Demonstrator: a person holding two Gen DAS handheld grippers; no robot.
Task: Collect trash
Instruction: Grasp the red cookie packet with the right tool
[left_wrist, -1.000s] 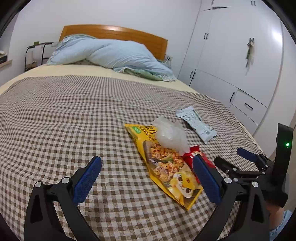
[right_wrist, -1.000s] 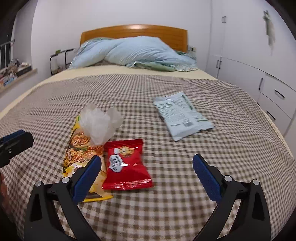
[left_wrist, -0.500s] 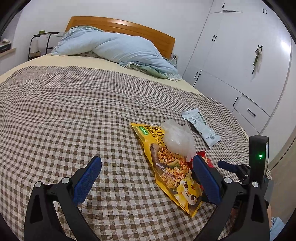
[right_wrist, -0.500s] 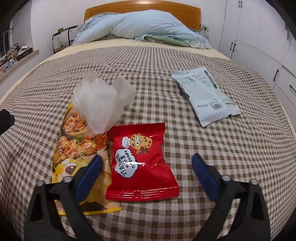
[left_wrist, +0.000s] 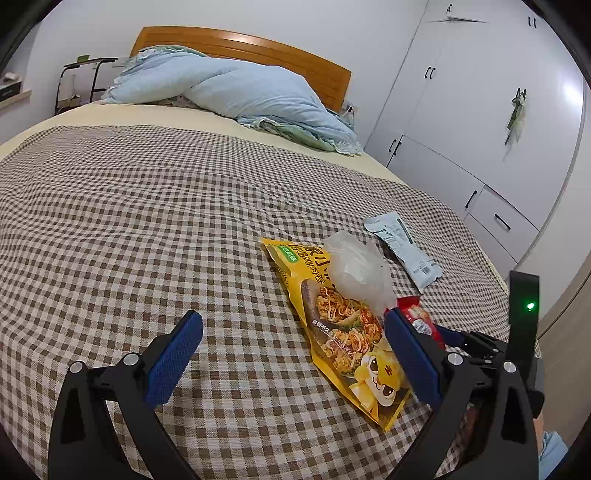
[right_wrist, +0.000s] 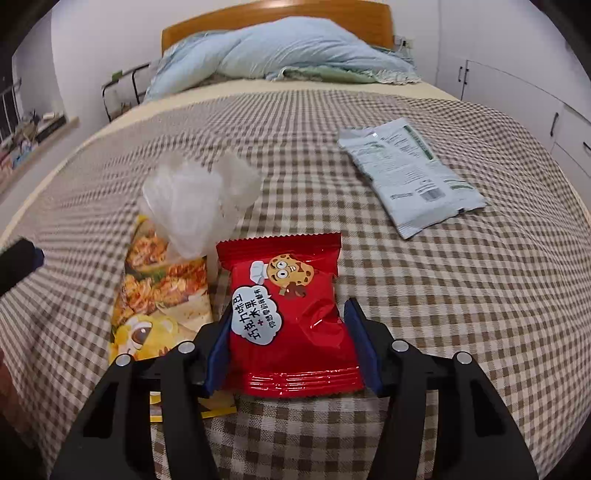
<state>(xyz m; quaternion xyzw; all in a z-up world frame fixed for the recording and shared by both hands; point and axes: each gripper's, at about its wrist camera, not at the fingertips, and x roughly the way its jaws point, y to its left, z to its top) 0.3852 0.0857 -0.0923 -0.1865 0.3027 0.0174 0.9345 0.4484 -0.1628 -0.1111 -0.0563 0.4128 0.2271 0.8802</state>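
Checked bedspread (right_wrist: 461, 295) under glossy red packet (right_wrist: 291, 325)

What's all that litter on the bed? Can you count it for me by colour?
Red: 1, the red cookie packet
Yellow: 1, the yellow snack bag
Pale blue-white: 1, the pale wrapper
Clear: 1, the crumpled clear plastic
Total: 4

right gripper (right_wrist: 291, 347) jaws closing, perhaps gripping; left gripper (left_wrist: 295, 354) wide.
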